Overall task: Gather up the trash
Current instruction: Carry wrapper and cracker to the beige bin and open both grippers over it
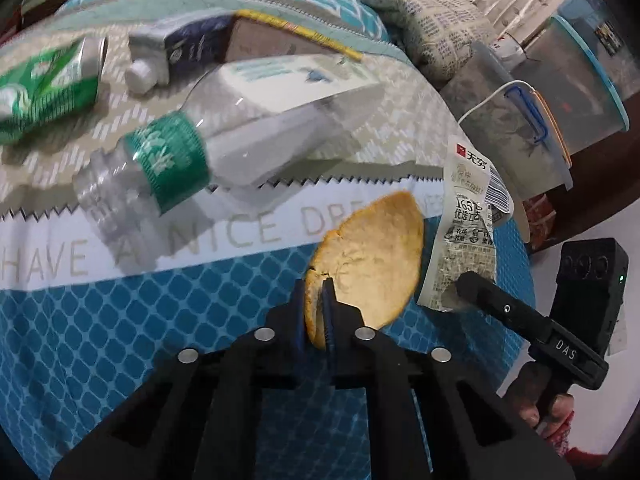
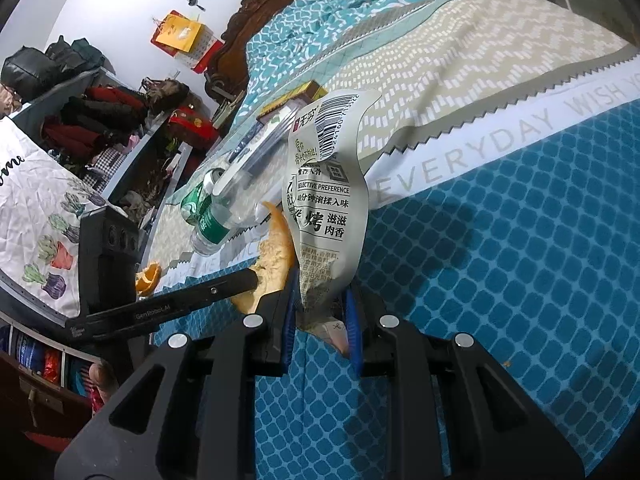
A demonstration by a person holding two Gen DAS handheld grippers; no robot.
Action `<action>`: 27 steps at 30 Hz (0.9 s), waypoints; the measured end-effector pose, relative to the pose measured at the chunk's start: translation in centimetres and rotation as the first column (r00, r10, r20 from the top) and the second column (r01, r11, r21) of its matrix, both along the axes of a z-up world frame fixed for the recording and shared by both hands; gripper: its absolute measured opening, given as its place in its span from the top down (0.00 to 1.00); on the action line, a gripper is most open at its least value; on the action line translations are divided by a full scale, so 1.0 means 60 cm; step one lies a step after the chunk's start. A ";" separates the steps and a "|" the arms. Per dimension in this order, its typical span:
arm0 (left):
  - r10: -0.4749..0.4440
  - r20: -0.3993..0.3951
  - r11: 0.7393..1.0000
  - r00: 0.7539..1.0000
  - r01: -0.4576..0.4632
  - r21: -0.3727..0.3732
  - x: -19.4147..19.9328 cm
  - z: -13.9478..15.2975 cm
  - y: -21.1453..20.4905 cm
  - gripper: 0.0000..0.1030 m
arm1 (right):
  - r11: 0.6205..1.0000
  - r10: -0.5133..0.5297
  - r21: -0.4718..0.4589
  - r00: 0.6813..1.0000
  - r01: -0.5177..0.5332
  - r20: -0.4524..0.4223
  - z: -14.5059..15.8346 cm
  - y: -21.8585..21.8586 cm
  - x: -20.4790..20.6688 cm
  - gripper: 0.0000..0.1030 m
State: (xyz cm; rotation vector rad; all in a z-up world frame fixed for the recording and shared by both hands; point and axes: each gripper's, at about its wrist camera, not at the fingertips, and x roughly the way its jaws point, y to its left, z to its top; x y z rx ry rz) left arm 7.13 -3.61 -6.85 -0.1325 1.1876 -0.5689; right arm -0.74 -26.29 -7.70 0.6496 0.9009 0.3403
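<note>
My left gripper (image 1: 316,296) is shut on the edge of a big pale orange peel (image 1: 368,252), held just above the blue bedspread (image 1: 120,320). To its right, my right gripper (image 1: 464,282) is shut on a crumpled grey snack wrapper (image 1: 468,232). The right wrist view shows the wrapper (image 2: 328,208) standing up between the blue pads of the right gripper (image 2: 320,304), with the left gripper (image 2: 252,278) and its peel (image 2: 276,256) close on the left. A clear plastic bottle (image 1: 192,160), a green can (image 1: 44,92) and a white tube (image 1: 172,52) lie further up the bed.
A flat box (image 1: 280,40) lies behind the bottle, and a small orange peel piece (image 2: 148,276) sits at the bed's edge. Clear storage tubs (image 1: 560,92) and a patterned pillow (image 1: 432,28) stand on the right. Clothes and bags (image 2: 100,120) crowd the far side.
</note>
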 end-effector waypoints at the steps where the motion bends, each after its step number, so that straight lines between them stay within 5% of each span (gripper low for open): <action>1: -0.006 0.016 1.000 1.000 0.006 0.000 -0.002 0.009 -0.005 0.96 | 1.000 -0.005 -0.002 1.000 0.005 0.006 0.002 -0.003 -0.001 0.77; 10: -0.085 0.133 0.996 0.987 0.088 -0.013 -0.016 0.086 -0.082 0.96 | 0.991 -0.080 -0.103 0.991 0.090 0.103 0.036 -0.049 -0.023 0.77; 17: -0.161 0.115 0.987 0.980 0.162 -0.002 0.001 0.097 -0.162 0.96 | 0.980 -0.167 -0.088 0.981 0.176 0.102 0.031 -0.132 -0.039 0.77; 22: -0.282 0.159 0.958 0.946 0.285 0.001 0.023 0.134 -0.307 0.96 | 0.934 -0.318 -0.123 0.937 0.335 0.142 0.053 -0.251 -0.074 0.77; 27: -0.417 0.193 0.907 0.888 0.420 0.026 0.040 0.159 -0.503 0.96 | 0.837 -0.491 -0.192 0.859 0.512 0.145 0.066 -0.412 -0.116 0.77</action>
